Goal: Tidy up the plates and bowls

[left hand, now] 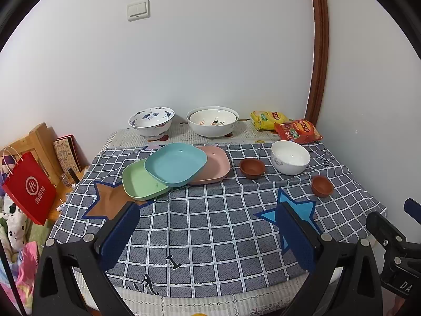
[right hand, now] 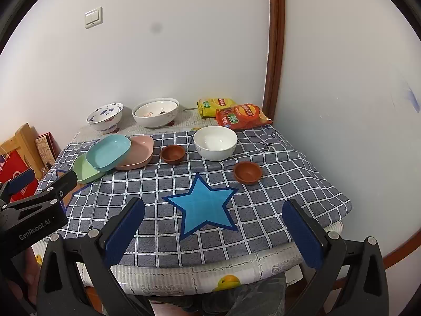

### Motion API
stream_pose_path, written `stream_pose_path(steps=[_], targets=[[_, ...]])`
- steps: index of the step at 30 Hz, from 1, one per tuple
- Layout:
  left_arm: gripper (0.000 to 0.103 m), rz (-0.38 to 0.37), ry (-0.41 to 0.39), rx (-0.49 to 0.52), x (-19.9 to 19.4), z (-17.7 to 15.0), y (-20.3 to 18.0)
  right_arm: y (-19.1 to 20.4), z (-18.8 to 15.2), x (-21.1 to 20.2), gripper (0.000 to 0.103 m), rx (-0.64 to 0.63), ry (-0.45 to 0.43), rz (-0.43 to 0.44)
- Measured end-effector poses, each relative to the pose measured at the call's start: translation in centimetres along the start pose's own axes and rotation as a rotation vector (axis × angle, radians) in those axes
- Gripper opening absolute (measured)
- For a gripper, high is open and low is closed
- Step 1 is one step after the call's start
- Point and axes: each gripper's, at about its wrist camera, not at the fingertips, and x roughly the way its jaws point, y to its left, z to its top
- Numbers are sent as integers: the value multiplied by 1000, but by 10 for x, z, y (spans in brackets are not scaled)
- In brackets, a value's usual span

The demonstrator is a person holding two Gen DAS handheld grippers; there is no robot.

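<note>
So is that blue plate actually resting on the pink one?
Touching. In the left wrist view the blue plate overlaps the pink plate's near edge and leans on it, no gap between them; it also overlaps the green plate.

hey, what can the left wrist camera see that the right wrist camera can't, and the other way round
Only the left wrist view shows the brown star on the cloth and the whole red bag. Only the right wrist view shows the blue star unblocked and the table's front edge. Both share the teal plate overlapping the green plate and pink plate, two small brown bowls, the white bowl, and open jaws.
</note>
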Motion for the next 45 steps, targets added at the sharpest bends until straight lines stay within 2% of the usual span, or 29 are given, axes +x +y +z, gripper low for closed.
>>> stream_pose_path(steps=[45], targets=[[103,9,-2,-18,-3,1,11,13,-1,-2,103,-23,-5,1]])
